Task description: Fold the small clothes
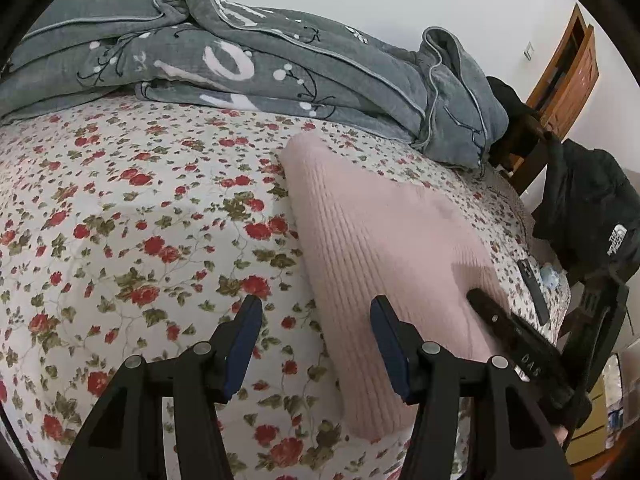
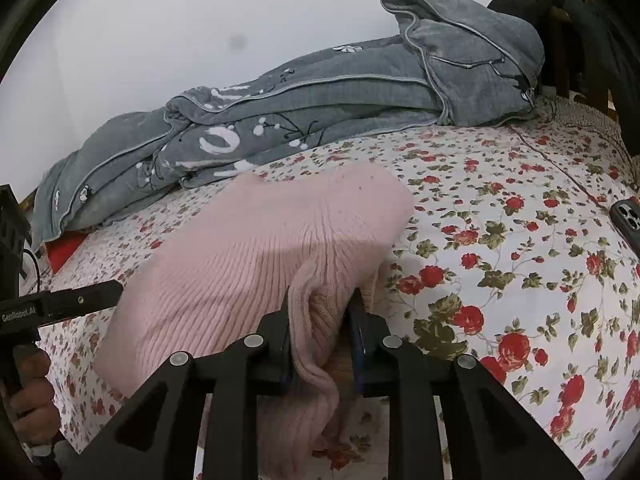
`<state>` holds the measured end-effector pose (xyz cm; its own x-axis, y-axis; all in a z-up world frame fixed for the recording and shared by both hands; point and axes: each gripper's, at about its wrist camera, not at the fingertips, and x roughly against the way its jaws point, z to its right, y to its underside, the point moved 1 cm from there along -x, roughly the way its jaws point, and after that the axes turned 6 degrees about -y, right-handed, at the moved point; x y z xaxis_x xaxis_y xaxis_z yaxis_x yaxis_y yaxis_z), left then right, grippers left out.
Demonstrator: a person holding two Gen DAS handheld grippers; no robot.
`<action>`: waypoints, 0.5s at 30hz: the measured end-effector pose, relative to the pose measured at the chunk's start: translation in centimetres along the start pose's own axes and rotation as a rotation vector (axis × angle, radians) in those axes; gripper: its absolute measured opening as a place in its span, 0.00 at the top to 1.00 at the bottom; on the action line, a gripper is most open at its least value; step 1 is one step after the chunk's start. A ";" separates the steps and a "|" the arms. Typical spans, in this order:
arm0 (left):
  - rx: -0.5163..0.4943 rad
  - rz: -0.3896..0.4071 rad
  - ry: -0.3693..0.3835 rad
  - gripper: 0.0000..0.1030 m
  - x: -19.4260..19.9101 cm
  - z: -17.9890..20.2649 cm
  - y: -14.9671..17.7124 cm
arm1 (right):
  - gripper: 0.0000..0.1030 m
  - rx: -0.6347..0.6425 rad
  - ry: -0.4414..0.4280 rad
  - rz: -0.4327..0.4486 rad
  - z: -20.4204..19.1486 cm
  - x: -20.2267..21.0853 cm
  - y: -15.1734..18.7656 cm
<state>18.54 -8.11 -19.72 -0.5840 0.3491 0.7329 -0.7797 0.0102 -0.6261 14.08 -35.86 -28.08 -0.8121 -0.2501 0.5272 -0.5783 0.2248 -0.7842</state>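
Pink ribbed sweater folded on the floral bedsheet, near the grey quilt. Right gripper parted a little around a bunched knit edge, grip loosening. Left gripper half open, empty, over the sheet just beside it. Probably soft, light, floppy, stretchy; best pinched at a doubled edge or corner.

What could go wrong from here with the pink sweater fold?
1. A bunched edge of the pink sweater sits between the right gripper jaws; pulling away could drag it and undo the fold.
2. The left gripper is open over the floral sheet, holding nothing, so nothing pins the sweater's other side.
3. A phone lies on the bed to the sweater's right; a wide sweep might knock it.
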 end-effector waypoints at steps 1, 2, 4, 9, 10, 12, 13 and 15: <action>0.000 -0.001 0.002 0.47 0.0 0.1 -0.1 | 0.79 -0.009 0.002 0.000 0.1 -0.1 0.1; -0.001 -0.002 0.000 0.47 -0.1 0.3 -0.3 | 0.79 -0.016 0.005 0.003 0.1 0.0 0.1; -0.007 -0.003 -0.010 0.47 -0.2 0.6 -0.4 | 0.78 -0.015 0.011 0.005 0.0 -0.2 0.0; -0.023 -0.001 -0.037 0.47 -0.5 1.1 -0.3 | 0.77 -0.033 0.010 0.007 -0.2 -0.3 0.0; -0.024 -0.001 -0.040 0.47 -0.6 1.1 -0.3 | 0.77 -0.036 0.007 0.006 -0.1 -0.3 0.0; -0.019 -0.003 -0.043 0.46 -0.7 1.0 -0.2 | 0.76 -0.039 0.004 0.005 -0.2 -0.3 -0.1; -0.017 -0.003 -0.042 0.46 -0.7 1.0 -0.1 | 0.76 -0.037 0.005 0.004 -0.2 -0.3 -0.1; -0.014 -0.002 -0.040 0.46 -0.8 0.9 -0.1 | 0.75 -0.034 0.005 0.003 -0.2 -0.4 -0.1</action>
<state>18.84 -9.25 -20.00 -0.5910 0.3113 0.7442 -0.7780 0.0242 -0.6279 14.41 -35.57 -28.12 -0.8144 -0.2447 0.5262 -0.5778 0.2578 -0.7744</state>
